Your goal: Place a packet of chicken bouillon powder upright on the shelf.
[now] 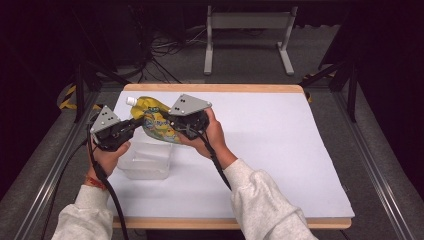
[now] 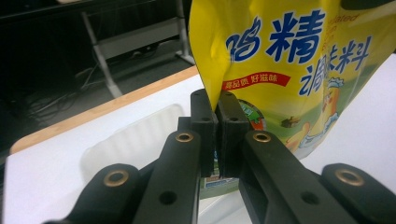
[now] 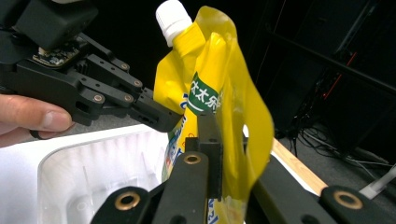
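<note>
A: Left gripper point(image 1: 134, 121) first?
B: Clamped tight on the yellow pouch point(image 1: 155, 120), pads point(image 2: 203, 122) pinching its edge with only the film between them.

A: And the right gripper point(image 1: 169, 117)?
B: Also pressed shut on the same pouch, biting a fold of its side; one black finger point(image 3: 208, 140) flat against the yellow film.

A: Where on the table point(image 1: 260, 140)?
B: Held up off the white surface, toward ten o'clock from the table's middle, between the two grippers. White cap point(image 1: 131, 100) pointing to about ten o'clock, at the pouch's far-left tip.

A: Anything beneath?
B: A clear plastic tub point(image 1: 146, 161), just toward six o'clock of the pouch, resting on the table, apart from the pouch.

A: Counts?
B: One pouch, one cap, one tub. Two grippers, two hands: left hand point(image 1: 111, 156) at seven o'clock of the pouch, right hand point(image 1: 212, 136) at four o'clock.
</note>
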A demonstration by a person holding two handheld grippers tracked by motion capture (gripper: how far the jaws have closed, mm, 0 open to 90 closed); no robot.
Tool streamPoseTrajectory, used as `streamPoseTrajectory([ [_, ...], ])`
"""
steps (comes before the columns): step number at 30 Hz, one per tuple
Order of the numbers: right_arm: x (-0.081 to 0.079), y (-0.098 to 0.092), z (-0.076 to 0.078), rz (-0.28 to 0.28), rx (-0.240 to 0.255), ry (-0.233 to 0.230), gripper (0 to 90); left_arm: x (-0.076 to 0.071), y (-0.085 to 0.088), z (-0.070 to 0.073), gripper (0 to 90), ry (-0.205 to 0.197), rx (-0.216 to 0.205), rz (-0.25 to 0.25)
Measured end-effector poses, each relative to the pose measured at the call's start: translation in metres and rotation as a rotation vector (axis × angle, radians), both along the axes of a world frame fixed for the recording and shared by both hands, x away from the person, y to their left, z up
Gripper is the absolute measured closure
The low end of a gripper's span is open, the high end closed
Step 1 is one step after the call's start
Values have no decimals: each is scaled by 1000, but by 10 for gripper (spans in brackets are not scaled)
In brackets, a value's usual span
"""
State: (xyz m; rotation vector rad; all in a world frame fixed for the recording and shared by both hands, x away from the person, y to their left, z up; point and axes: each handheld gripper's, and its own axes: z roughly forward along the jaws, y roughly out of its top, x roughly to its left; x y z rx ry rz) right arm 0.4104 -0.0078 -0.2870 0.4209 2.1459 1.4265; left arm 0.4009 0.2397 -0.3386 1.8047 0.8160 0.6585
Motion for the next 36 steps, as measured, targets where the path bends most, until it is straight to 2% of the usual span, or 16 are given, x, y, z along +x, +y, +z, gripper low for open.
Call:
streamPoseTrajectory([
  [4, 5, 8, -3, 6, 6, 22, 900, 1, 9, -3, 874, 3, 9, 21],
  [9, 10, 16, -8, 1, -4, 20, 900, 3, 13, -6, 874, 4, 14, 34],
  [12, 15, 24, -11, -2, -4, 23, 900, 4, 23, -9, 874, 1, -1, 56],
  [18, 20, 35, -16, -1, -3, 39, 900, 9, 33, -13, 872, 15, -6, 61],
  [23, 21, 39, -19, -10, 6, 26, 900, 9, 36, -14, 873, -4, -9, 71],
  [25, 24, 40, -21, -15, 6, 26, 900, 10, 37, -15, 876, 7, 1, 62],
  [27, 26, 40, -22, -14, 10, 46, 900, 9, 39, -15, 875, 18, 2, 57],
  [31, 25, 46, -27, -39, -37, 56, 900, 11, 40, -19, 873, 43, 18, 55],
  [33, 28, 47, -32, -49, -44, 78, 897, 14, 40, -24, 871, 56, 19, 55],
  [36, 29, 47, -34, -47, -46, 86, 897, 15, 39, -29, 872, 71, 23, 58],
])
